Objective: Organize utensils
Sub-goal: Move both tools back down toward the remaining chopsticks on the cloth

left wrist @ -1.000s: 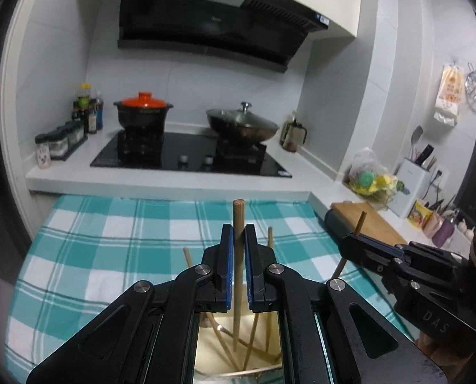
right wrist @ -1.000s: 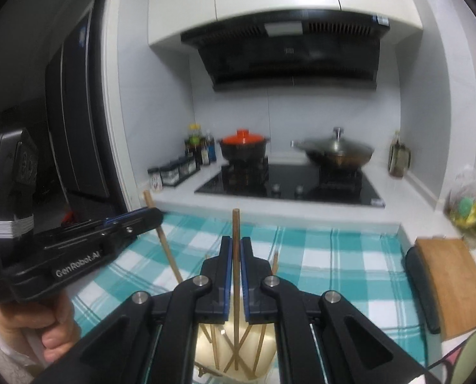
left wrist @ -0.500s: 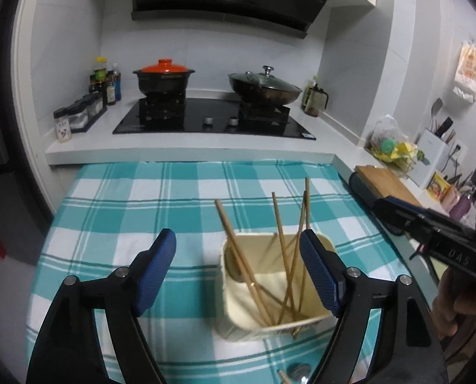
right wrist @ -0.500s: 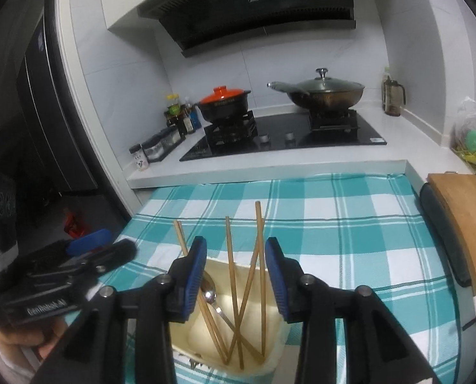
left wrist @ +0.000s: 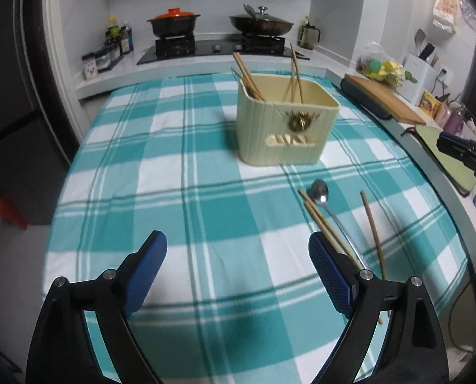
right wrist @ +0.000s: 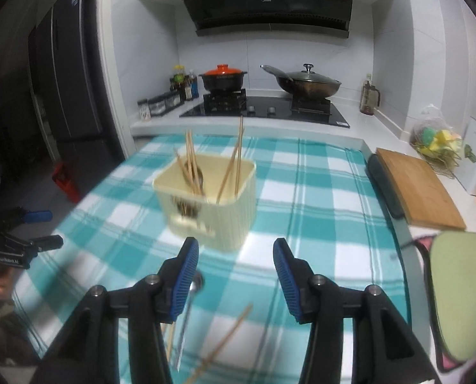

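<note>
A cream utensil holder [left wrist: 287, 128] [right wrist: 215, 204] stands on the teal checked cloth [left wrist: 161, 166] with several wooden chopsticks [left wrist: 249, 76] [right wrist: 236, 160] upright in it. In front of it on the cloth lie a metal spoon [left wrist: 320, 192], a pair of chopsticks [left wrist: 322, 220] and a single chopstick [left wrist: 372, 224]. My left gripper [left wrist: 236, 243] hovers over bare cloth left of these, its jaws wide and still opening, nothing between them. My right gripper [right wrist: 235, 249] is short of the holder, jaws opening and empty. The spoon [right wrist: 195, 283] shows beside its left finger, a chopstick [right wrist: 225, 339] below.
A stove with an orange-lidded pot [right wrist: 222, 78] and a wok [right wrist: 306, 84] sits behind the table. A wooden cutting board [right wrist: 414, 185] and a green mat [right wrist: 462, 294] lie on the counter to the right. Spice jars [left wrist: 102, 60] stand back left.
Both grippers let go of the chopsticks they held over the holder, opened, and drew back and down toward the near side of the table. Those chopsticks now stand in the holder.
</note>
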Demonstrator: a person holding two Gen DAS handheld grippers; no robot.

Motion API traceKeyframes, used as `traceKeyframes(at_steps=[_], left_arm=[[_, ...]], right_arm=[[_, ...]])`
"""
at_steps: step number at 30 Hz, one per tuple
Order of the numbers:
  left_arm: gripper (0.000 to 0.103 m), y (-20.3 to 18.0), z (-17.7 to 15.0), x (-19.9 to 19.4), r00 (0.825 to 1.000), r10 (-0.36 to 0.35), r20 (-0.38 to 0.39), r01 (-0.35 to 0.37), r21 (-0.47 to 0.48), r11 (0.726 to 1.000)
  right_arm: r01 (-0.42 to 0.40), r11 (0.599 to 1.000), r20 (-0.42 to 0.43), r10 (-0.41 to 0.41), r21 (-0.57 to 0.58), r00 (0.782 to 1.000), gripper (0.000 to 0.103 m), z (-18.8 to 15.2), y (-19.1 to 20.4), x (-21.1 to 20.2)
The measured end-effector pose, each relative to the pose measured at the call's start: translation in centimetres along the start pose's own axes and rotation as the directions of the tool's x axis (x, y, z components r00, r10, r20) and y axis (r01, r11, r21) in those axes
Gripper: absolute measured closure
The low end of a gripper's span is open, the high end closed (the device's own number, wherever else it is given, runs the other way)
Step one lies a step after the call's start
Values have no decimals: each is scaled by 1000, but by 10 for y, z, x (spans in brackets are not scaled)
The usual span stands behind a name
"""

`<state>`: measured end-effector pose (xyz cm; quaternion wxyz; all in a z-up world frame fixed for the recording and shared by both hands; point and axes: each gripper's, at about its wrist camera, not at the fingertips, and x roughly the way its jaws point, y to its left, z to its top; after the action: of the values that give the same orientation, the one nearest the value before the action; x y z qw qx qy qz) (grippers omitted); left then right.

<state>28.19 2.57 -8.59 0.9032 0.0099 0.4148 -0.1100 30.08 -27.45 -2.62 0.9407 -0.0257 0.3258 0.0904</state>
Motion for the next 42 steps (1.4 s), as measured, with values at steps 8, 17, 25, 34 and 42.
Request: traceKeyframes(at_steps=[8,17,25,34,42], left_arm=[[12,-47,-78,19,998,-46,-35,42,-101,994],[11,-64,-82,30,995,-81,-60,74,-109,991],[11,-73,-80,41,994,-74,-80,66,-101,993],[11,-75,-84,46,994,-60,-92,50,-113,992],[11,-66,-86,45,995,-44,-92,30,-146,989]], right_arm=[[142,983,16,-145,119,989,54,-129,19,-38],[219,957,-25,-219,189,975,54,-191,16,-36],[187,965,-19,-187,182,982,54,-193,20,-30],[203,965,3,-206,166,979,54,-194,19,-31],[183,970,-7,-184,163,983,54,-192,26,-24]])
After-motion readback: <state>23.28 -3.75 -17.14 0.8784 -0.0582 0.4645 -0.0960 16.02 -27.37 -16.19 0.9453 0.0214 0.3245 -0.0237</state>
